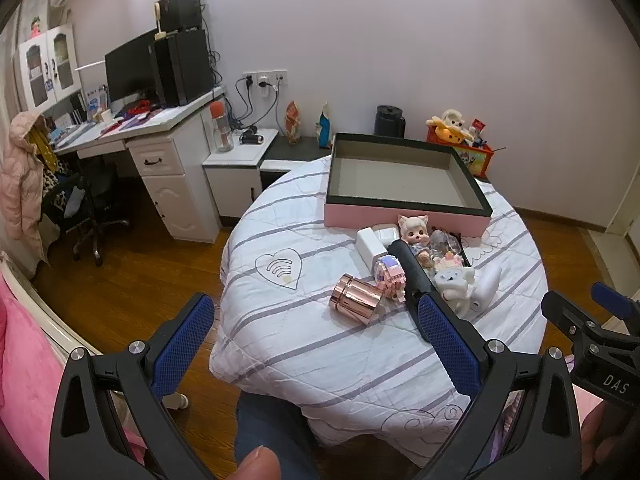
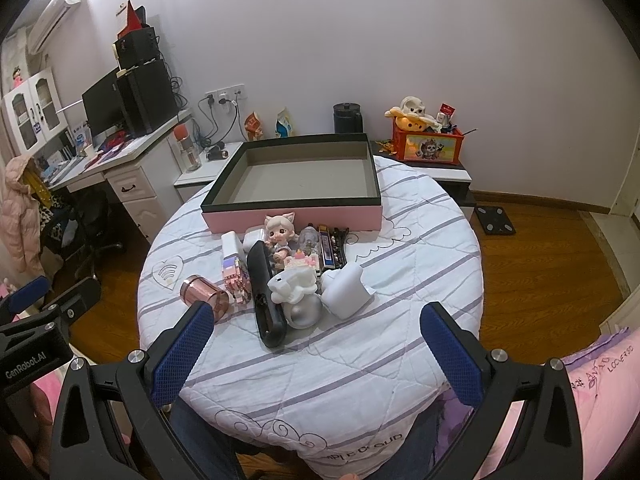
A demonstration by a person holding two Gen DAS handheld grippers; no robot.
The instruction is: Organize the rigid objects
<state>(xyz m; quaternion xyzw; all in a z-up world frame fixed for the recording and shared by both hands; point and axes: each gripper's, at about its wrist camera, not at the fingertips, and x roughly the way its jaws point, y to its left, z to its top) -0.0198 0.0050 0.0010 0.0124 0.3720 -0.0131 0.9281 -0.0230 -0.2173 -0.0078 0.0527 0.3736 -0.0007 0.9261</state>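
Note:
A pink box (image 1: 404, 219) (image 2: 292, 216) with a dark rim stands empty at the far side of the round table (image 1: 320, 344) (image 2: 360, 360). In front of it lies a cluster: a rose-gold jar (image 1: 355, 298) (image 2: 204, 294), a pink block figure (image 1: 389, 274) (image 2: 237, 276), a long black case (image 1: 408, 268) (image 2: 266, 296), a cat-eared doll (image 1: 414, 232) (image 2: 279, 232), a white figurine (image 1: 456, 284) (image 2: 298, 296) and a white charger (image 1: 370, 246) (image 2: 232, 245). My left gripper (image 1: 316, 344) and right gripper (image 2: 318, 356) hover open near the table's front edge, holding nothing.
A desk (image 1: 132, 128) with a monitor and an office chair (image 1: 92, 204) stand at the left. Behind the table is a low cabinet (image 1: 248, 160) with a bottle, a black kettle (image 2: 347, 118) and an orange toy bin (image 2: 426, 144). Wooden floor surrounds the table.

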